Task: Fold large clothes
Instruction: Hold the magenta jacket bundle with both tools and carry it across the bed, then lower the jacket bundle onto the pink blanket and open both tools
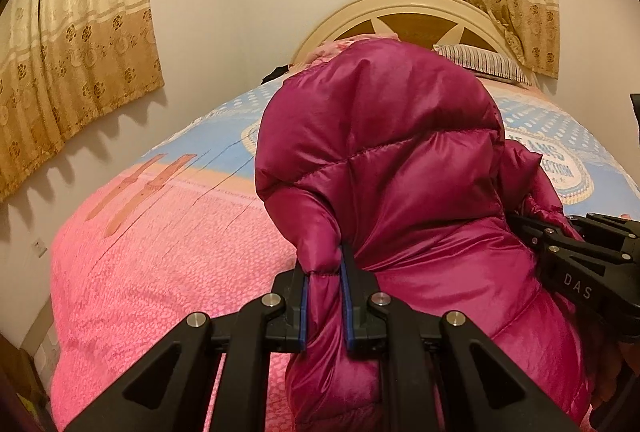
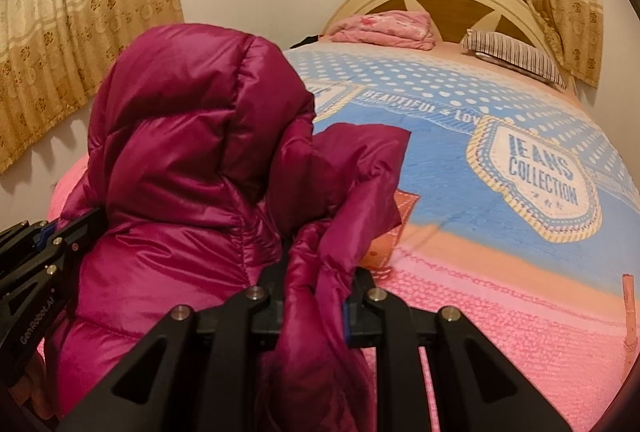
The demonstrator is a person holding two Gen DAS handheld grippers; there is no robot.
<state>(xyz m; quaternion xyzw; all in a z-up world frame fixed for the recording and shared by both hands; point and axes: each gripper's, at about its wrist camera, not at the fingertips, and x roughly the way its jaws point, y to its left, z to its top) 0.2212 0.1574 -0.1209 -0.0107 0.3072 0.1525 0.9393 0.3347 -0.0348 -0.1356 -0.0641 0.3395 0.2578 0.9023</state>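
The left gripper (image 1: pixel 325 292), low in the frame's centre, pinches a puffy fold of the magenta down jacket (image 1: pixel 384 159); the right gripper (image 2: pixel 316 306), bottom centre of its view, pinches another fold. The jacket hangs between them above the bed (image 2: pixel 500 304), hood uppermost. It looks light, soft and slippery; seams or edges should give the firmest hold.

Magenta puffer jacket (image 1: pixel 400 159) lower hem cut off below — bedspread (image 1: pixel 160 252) beneath it hidden.
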